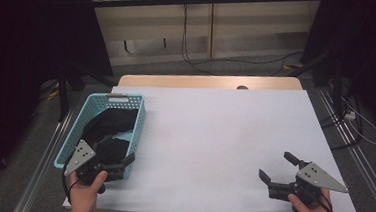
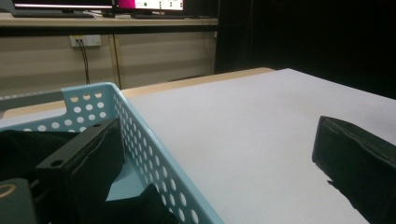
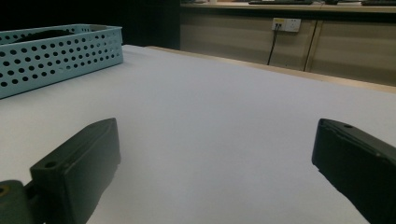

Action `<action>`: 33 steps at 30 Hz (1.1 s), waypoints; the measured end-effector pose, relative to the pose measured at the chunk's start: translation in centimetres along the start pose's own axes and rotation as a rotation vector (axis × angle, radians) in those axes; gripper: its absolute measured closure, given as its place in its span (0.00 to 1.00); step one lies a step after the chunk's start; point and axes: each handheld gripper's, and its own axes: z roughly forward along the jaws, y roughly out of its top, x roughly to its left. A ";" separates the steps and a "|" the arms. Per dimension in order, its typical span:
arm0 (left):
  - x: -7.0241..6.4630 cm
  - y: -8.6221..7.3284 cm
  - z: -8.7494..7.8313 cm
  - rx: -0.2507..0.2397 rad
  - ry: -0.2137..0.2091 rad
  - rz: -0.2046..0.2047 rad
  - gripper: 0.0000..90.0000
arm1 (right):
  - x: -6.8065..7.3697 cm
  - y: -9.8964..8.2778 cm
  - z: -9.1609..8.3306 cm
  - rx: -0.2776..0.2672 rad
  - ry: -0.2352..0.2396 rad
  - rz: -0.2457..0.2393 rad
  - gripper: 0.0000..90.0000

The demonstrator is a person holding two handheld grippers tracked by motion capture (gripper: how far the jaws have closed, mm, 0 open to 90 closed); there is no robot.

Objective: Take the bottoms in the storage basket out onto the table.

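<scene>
A white tabletop (image 1: 224,133) carries a light-blue perforated basket (image 1: 134,113) at its left near corner, dark cloth (image 1: 109,125) inside.

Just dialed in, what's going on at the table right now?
A person holds a tool in each hand at a white-topped table. The left tool sits at the near end of a light blue perforated basket holding dark cloth; its jaws are open and straddle the basket's side wall, one inside, one outside, gripping nothing. The right tool rests open over bare tabletop at the near right, away from the basket.
</scene>
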 end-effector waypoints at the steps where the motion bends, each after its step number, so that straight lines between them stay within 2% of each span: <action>1: 0.0 0.2 -0.1 -0.004 -0.002 -0.007 0.03 | -0.1 0.2 0.0 -0.007 -0.008 0.008 0.00; 6: 0.4 1.1 -0.6 -0.012 -0.003 -0.014 0.02 | -0.2 0.2 0.2 -0.011 -0.012 0.014 0.00; 8: 0.6 1.4 -0.5 -0.003 -0.010 -0.003 0.02 | -0.3 0.2 0.2 -0.011 -0.009 0.020 0.00; 15: 1.5 2.9 0.3 0.005 -0.025 -0.001 0.02 | -0.3 0.1 0.2 -0.002 -0.003 0.011 0.00; 21: 2.2 4.2 1.2 0.021 -0.042 0.026 0.02 | -0.4 0.0 0.0 -0.001 -0.001 0.017 0.00; 30: 3.5 5.0 1.9 0.042 -0.037 0.037 0.03 | -0.4 0.1 -0.1 -0.005 0.008 0.009 0.00; 33: 4.1 5.2 2.1 0.055 -0.048 0.040 0.03 | -0.3 0.1 -0.1 -0.003 0.011 0.008 0.01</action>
